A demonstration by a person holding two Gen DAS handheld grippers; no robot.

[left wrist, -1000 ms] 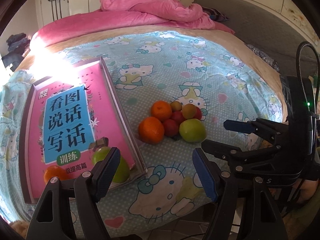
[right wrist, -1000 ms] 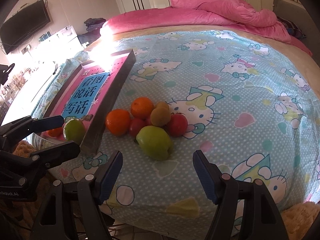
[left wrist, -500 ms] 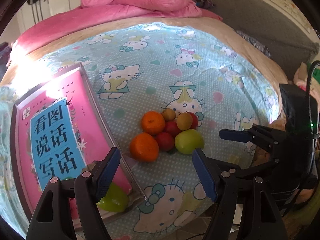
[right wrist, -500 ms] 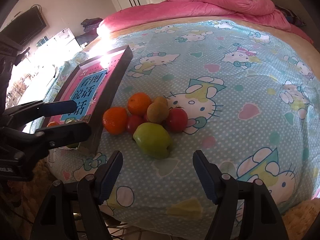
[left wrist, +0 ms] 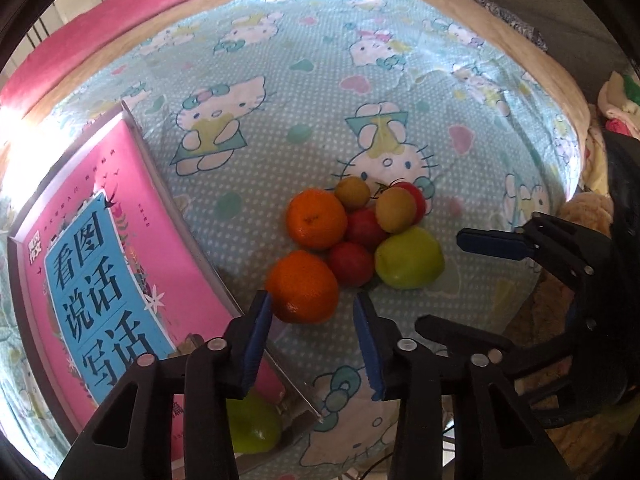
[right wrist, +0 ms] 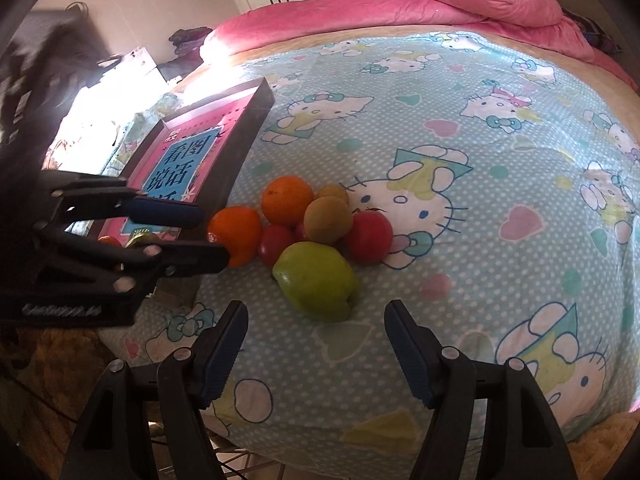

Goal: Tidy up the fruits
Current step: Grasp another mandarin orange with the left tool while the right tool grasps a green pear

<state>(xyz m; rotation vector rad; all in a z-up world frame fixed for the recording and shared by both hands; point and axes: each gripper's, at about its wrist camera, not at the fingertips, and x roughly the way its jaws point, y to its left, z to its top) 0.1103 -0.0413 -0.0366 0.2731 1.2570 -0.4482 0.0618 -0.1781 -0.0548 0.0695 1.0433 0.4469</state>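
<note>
Your left hand-held gripper [left wrist: 312, 316]: jaws apart, flanking the near orange [left wrist: 303, 287] | your right hand-held gripper [right wrist: 316, 334]: jaws apart, just short of the green apple [right wrist: 316, 280] | fruit pile [right wrist: 304, 232] near bed's [right wrist: 500, 128] front edge, beside tray [right wrist: 244, 136].

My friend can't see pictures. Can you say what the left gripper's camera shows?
The open left gripper reaches for the nearest orange in a little fruit pile on a cartoon-cat bedsheet. A tray lined with a pink book lies left; the right gripper waits right.
</note>
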